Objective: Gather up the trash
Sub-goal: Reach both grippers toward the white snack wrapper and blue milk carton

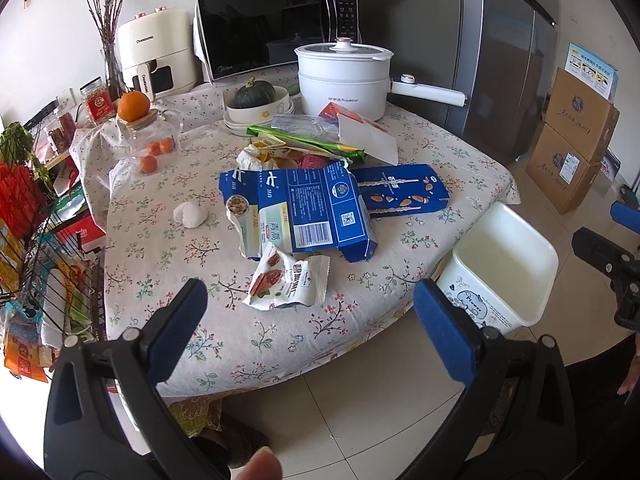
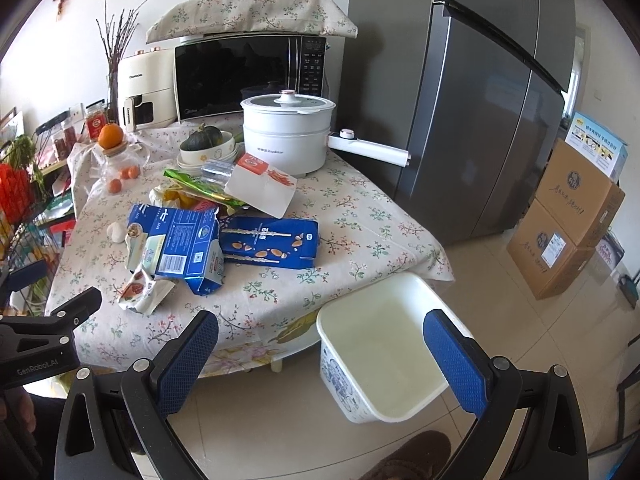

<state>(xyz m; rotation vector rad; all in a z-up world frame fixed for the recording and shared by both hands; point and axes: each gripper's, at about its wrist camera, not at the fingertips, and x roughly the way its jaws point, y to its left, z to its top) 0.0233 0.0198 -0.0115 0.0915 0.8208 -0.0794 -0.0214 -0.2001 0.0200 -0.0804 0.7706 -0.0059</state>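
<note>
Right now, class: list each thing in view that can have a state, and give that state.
left gripper: open, holding nothing
right gripper: open, holding nothing
white bin: on the floor, open-topped, empty
blue milk carton: torn open, flattened
blue almond box: flattened
snack wrapper: torn open, crumpled
electric pot: lid on
microwave: door shut

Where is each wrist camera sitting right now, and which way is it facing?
Left wrist: rides the left gripper off the table's near edge, facing the snack wrapper and blue carton; its open blue fingers, a fingertip and the right gripper show.
Right wrist: rides the right gripper further right, above the floor, facing the white bin; open fingers, the left gripper and a slippered foot show.
Shared: table, trash, white pot, microwave, bin.
</note>
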